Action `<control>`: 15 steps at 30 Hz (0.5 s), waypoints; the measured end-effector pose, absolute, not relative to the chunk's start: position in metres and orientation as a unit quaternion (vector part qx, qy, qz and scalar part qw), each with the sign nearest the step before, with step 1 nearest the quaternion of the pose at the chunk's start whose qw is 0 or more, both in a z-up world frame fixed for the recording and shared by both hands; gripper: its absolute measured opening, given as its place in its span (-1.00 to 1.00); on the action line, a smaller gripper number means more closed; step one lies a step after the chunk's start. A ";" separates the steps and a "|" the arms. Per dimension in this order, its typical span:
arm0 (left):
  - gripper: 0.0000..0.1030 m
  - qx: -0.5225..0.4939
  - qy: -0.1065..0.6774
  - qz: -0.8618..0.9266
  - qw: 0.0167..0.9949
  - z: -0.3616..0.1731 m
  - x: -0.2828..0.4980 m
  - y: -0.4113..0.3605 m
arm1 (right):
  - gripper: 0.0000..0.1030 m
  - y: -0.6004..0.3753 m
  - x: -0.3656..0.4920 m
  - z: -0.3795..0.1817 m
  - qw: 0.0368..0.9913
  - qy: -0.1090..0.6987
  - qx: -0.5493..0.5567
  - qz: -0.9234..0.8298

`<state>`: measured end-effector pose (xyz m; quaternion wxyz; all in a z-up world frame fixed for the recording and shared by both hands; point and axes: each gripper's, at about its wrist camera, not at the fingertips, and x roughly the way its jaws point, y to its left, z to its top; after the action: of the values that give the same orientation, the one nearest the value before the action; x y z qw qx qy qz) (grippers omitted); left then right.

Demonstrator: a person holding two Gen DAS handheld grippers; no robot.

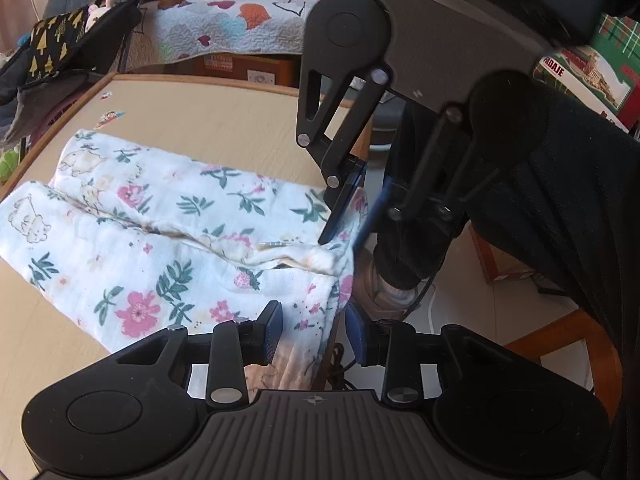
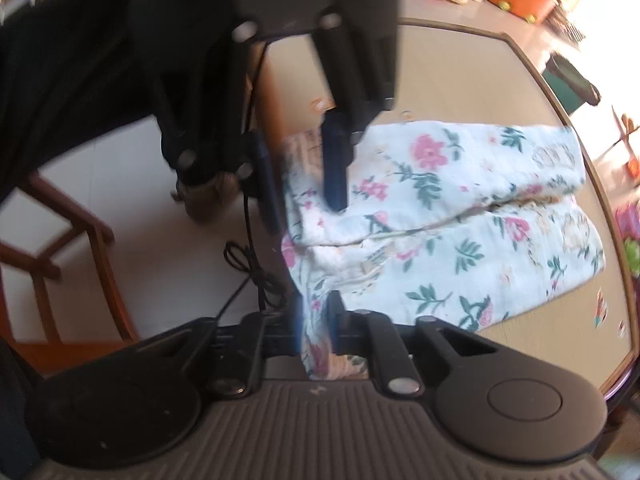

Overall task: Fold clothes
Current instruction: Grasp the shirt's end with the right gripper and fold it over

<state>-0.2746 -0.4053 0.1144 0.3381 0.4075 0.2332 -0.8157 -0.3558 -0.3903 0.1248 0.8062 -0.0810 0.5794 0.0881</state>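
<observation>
A white floral cloth (image 1: 160,220) lies folded lengthwise on the tan table (image 1: 220,112), with one end hanging over the table edge. My left gripper (image 1: 314,330) straddles that hanging end near its corner; its blue pads stand apart and the fabric sits loosely between them. My right gripper (image 1: 344,240) comes down from above at the other corner of the same end. In the right wrist view, the right gripper (image 2: 315,320) is shut on a bunched fold of the cloth (image 2: 440,220). The left gripper (image 2: 304,200) shows beyond it, one finger over the fabric, one off the table (image 2: 460,72).
A wooden chair (image 2: 52,240) and a black cable (image 2: 248,264) are on the pale floor beside the table edge. A person's dark sleeve (image 1: 560,200) and a foot (image 1: 384,288) are close by. Behind the table is a quilted bed (image 1: 240,20). Stickers (image 1: 109,117) mark the tabletop.
</observation>
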 end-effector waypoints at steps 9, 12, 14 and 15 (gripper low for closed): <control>-0.26 0.389 0.227 -0.816 0.363 0.129 -0.262 -0.402 | -0.87 -0.437 -0.339 0.141 0.816 0.574 0.054 0.036; -0.23 0.381 0.224 -0.814 0.378 0.136 -0.254 -0.399 | -0.87 -0.456 -0.334 0.142 0.813 0.575 0.091 0.020; -0.21 0.377 0.222 -0.811 0.387 0.140 -0.249 -0.397 | -0.87 -0.468 -0.331 0.141 0.809 0.577 0.110 0.008; -0.20 0.374 0.222 -0.810 0.392 0.142 -0.246 -0.397 | -0.86 -0.473 -0.330 0.140 0.807 0.578 0.119 0.001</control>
<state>-0.2457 -0.3966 0.1422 0.3923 0.3742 0.2219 -0.8105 -0.3296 -0.4735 0.1396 0.8070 0.1190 0.5784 0.0008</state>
